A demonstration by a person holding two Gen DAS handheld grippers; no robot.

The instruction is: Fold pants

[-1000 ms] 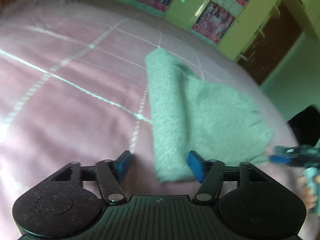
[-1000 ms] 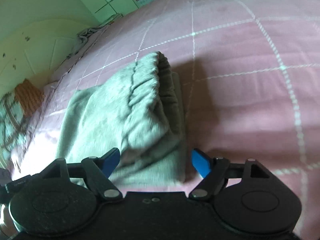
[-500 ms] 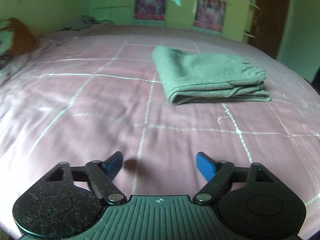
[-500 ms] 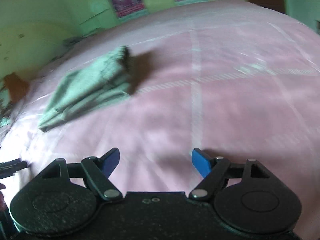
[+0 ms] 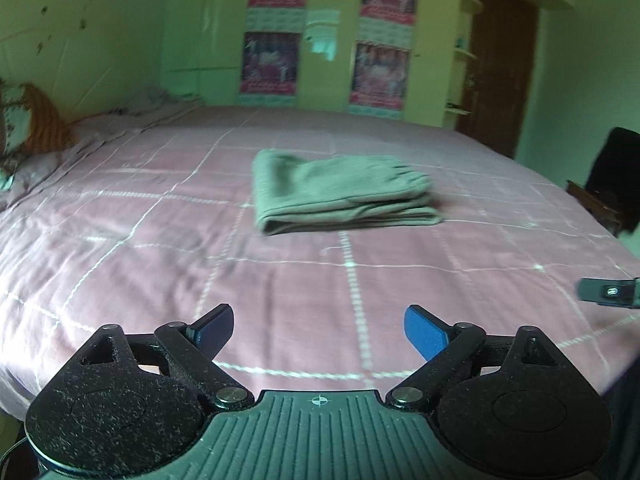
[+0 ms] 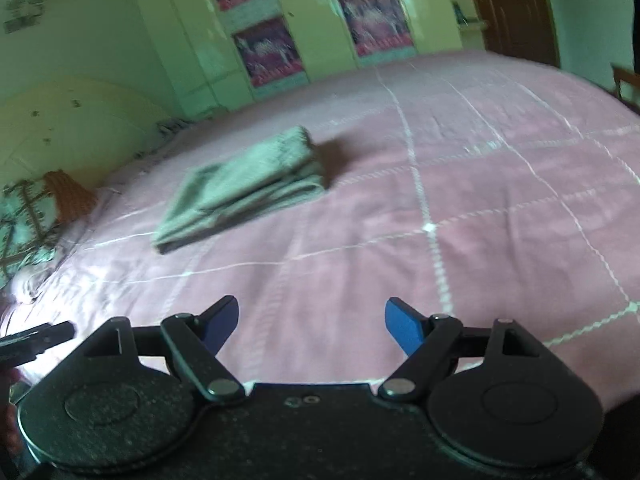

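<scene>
The grey pants [image 5: 340,192] lie folded into a compact stack in the middle of the pink bed [image 5: 120,264], also seen in the right wrist view as pants [image 6: 244,184]. My left gripper [image 5: 318,330] hovers over the bed's near part, well back from the stack; its jaws are opening and nothing is between them. My right gripper [image 6: 312,326] stands open and empty, likewise far from the pants. A tip of the right gripper [image 5: 608,292] shows at the right edge of the left wrist view, and a tip of the left gripper [image 6: 36,340] at the left edge of the right wrist view.
The pink bedspread [image 6: 480,208] with white grid lines covers the bed. Pillows and an orange cloth [image 5: 44,128] lie at its left end. Yellow-green cupboards with posters [image 5: 272,64] stand behind, a brown door [image 5: 500,68] at right, a dark garment on a chair [image 5: 612,176] beside the bed.
Both grippers have drawn back from the folded pants, which now lie farther off. The left jaws stand wider than before. The left wrist view has rolled level.
</scene>
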